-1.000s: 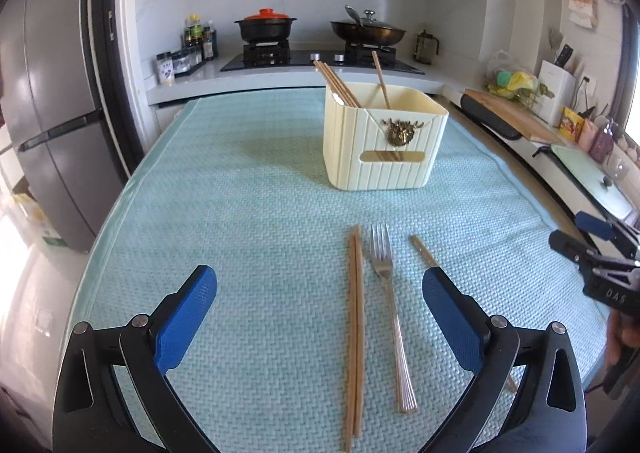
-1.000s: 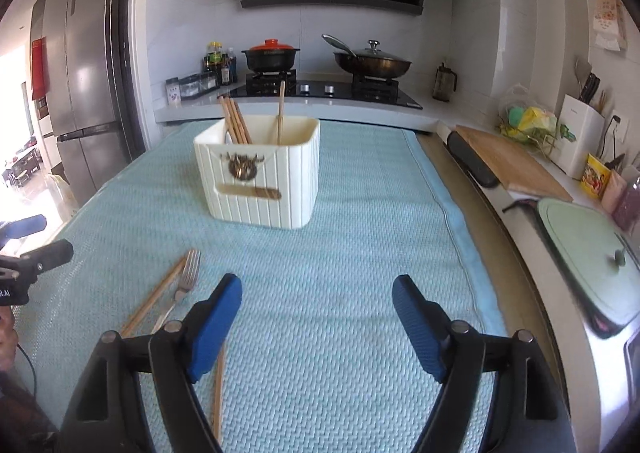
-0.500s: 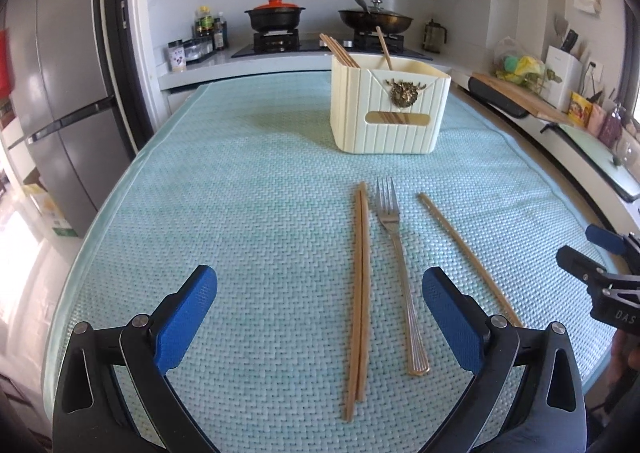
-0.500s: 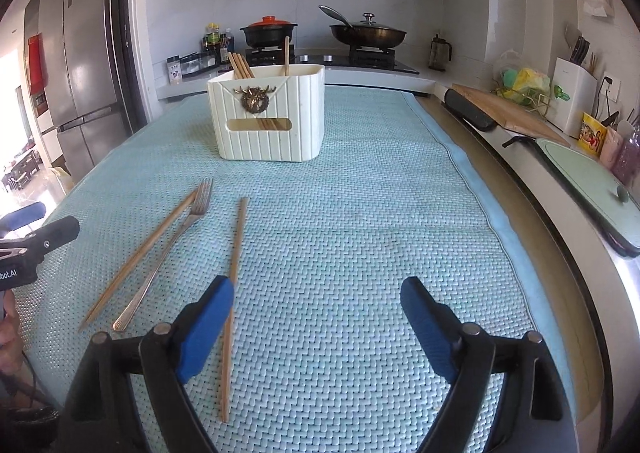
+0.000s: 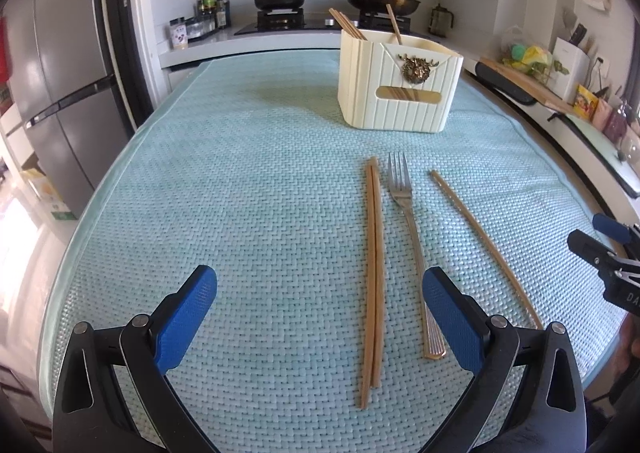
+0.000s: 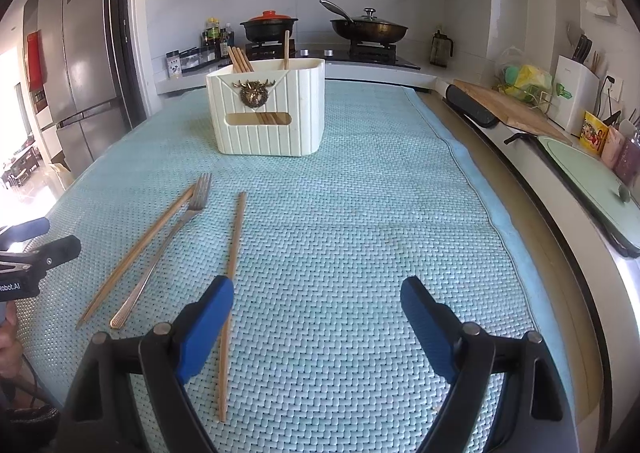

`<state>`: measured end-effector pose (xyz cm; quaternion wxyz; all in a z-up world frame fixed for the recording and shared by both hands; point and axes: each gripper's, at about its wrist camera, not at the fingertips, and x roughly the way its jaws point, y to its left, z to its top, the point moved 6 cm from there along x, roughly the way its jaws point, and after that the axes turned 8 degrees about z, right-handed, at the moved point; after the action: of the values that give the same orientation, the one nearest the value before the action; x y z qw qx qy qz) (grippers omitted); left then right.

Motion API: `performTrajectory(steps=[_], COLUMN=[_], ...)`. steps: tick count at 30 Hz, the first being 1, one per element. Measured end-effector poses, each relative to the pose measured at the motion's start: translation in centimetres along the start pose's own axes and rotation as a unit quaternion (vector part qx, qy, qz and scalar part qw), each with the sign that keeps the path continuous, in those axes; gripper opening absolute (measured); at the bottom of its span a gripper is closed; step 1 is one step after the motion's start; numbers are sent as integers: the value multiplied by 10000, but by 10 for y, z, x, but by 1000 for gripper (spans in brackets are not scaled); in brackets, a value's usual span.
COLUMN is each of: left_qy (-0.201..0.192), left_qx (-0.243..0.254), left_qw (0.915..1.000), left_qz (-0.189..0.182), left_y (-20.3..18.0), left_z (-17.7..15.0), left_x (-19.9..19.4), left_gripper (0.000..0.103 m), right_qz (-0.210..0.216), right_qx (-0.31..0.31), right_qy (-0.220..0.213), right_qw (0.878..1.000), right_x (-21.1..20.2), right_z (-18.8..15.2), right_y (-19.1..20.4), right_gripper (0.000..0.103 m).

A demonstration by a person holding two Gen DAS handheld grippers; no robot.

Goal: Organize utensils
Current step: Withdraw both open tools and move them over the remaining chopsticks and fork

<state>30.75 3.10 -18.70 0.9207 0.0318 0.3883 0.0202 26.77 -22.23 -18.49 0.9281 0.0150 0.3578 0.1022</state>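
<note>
**Both tools settle low over the loose utensils**

Since the earlier frames, both views have dipped toward the tabletop (image 5: pixel 240 181): the utensils now show full length and the cream holder (image 5: pixel 400 85) sits higher in each picture. Over the same interval the right tool (image 6: pixel 316 317) has been spreading its jaws; they stand wide, nothing between the pads. One blue finger (image 6: pixel 204 329) lies over the near part of the single chopstick (image 6: pixel 234 241), though contact cannot be judged. The left tool (image 5: pixel 320 317) is likewise wide and empty, its jaws straddling the near ends of the paired chopsticks (image 5: pixel 374 273), with the fork (image 5: pixel 410 237) handle running just behind the right-hand finger.

All three loose items lie roughly parallel on the teal woven mat (image 6: pixel 360 233), tips pointing to the far side where the holder stands. That layout suits the job: each piece already points toward its destination, so it likely needs only a lift and a tilt upright. Several chopsticks (image 5: pixel 344 23) already stand in the holder's far-left corner and one (image 6: pixel 286 49) further right, which suggests sorting by kind is partly done. The single chopstick lies apart from the pair, to the right of the fork, nearest the right tool, so each tool hovers over the item on its own side. Thin sticks lying flat on a textured mat leave little to pinch; a grasp may need the pads pressed close to the weave.
</note>
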Motion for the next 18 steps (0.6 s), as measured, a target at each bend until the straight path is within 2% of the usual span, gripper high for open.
performTrajectory(steps=[10,12,14,16,18], left_qy=[99,110,104,77,96], left_qx=[-96,-125,-160,-201,-235], left_qw=[9999,9998,9998,9997,9995], left_qz=[82,96,117,139,161], left_y=[10,12,14,17,18], left_z=[-1,-1,0,0,-2], left_x=[5,4,3,3,4], left_gripper=[102,102,102,102,102], right_qz=[549,606,605,676,735], right_qx=[322,328,314,285,237], right_qy=[145,185,271,409,513], right_qw=[9979,9975,9973,9965,9957], right_x=[18,25,33,42,51], right_z=[15,19,22,24,25], right_y=[-1,1,2,5,9], right_gripper=[87,79,57,44,37])
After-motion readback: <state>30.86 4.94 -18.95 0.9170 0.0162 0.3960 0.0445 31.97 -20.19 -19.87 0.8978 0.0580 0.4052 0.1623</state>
